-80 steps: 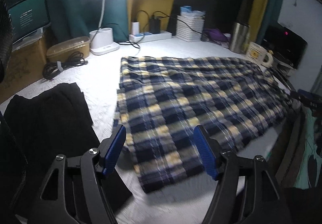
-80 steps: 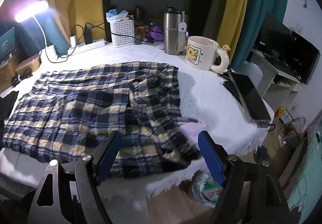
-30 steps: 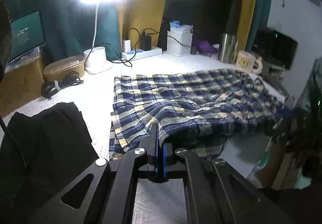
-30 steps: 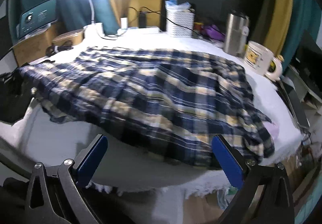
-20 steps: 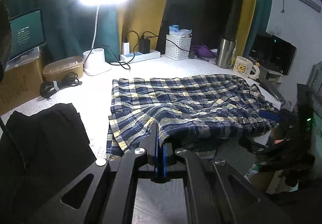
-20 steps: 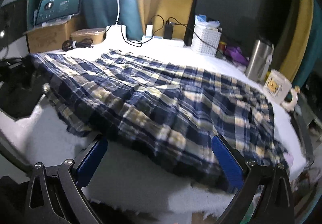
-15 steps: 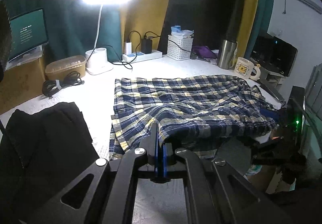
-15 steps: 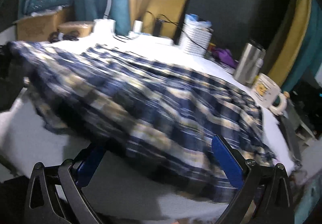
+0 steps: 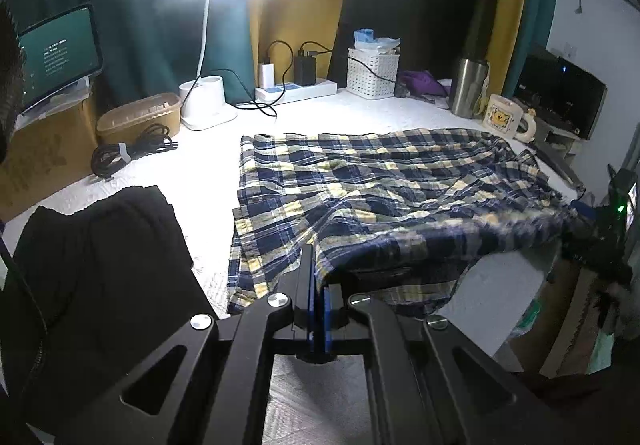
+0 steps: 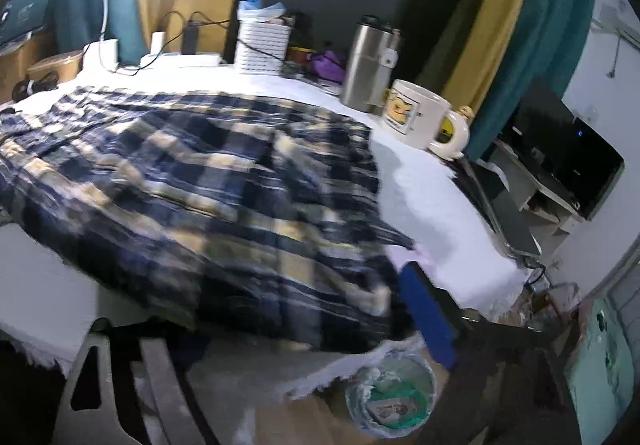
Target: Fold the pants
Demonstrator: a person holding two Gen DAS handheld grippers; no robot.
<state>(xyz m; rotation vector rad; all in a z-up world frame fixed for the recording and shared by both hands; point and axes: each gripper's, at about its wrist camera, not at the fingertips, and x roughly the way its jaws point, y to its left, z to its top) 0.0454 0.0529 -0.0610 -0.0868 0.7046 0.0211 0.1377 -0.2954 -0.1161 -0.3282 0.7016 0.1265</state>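
Blue and yellow plaid pants (image 9: 372, 185) lie spread on the white table (image 9: 200, 165). My left gripper (image 9: 318, 309) is shut on their near edge and holds it lifted off the table. In the right wrist view the pants (image 10: 208, 181) are blurred and drape over the table's front edge. Only one blue pad (image 10: 428, 313) of my right gripper shows, at the pants' near right corner. The other finger is hidden by the cloth, so its state is unclear. In the left wrist view the right gripper (image 9: 600, 237) is a dark shape at the pants' far right corner.
A black garment (image 9: 92, 269) lies at the near left. A desk lamp (image 9: 204, 101), power strip (image 9: 296, 91), white basket (image 9: 372, 79), steel tumbler (image 9: 466, 93) and mug (image 9: 506, 121) line the back. A bin (image 10: 390, 393) stands below the table.
My left gripper closed on the pants' near edge and lifted it. My right gripper swung around the front of the table to the pants' right corner and moved in on the cloth.
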